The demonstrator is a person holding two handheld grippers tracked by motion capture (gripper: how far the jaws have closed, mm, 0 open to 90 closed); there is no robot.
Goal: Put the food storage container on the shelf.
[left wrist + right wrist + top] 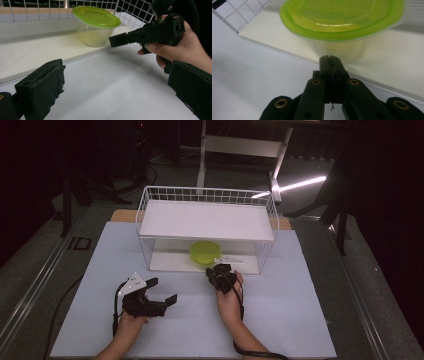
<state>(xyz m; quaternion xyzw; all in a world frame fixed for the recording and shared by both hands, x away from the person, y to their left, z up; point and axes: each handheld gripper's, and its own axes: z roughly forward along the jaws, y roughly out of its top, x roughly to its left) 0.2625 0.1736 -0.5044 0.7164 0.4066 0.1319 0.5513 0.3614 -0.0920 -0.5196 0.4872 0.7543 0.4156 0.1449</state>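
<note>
Green-lidded clear container [204,253] sits on the lower white shelf [170,261] of a wire basket rack [207,196] at the far side of the worktop [280,310], straight ahead of the right hand-held gripper [220,272]. That right hand-held gripper is by far the nearer, its jaws pressed together on nothing and pointing at the container's wall just short of touching. The left hand-held gripper [162,290] rests farther back and to the left with its jaws spread wide, holding nothing.

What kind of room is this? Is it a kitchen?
Probably not a kitchen; more likely a lab or recording studio. A table with a wire rack stands among dark surroundings and metal stands, and hand-held tongs trail cables.
</note>
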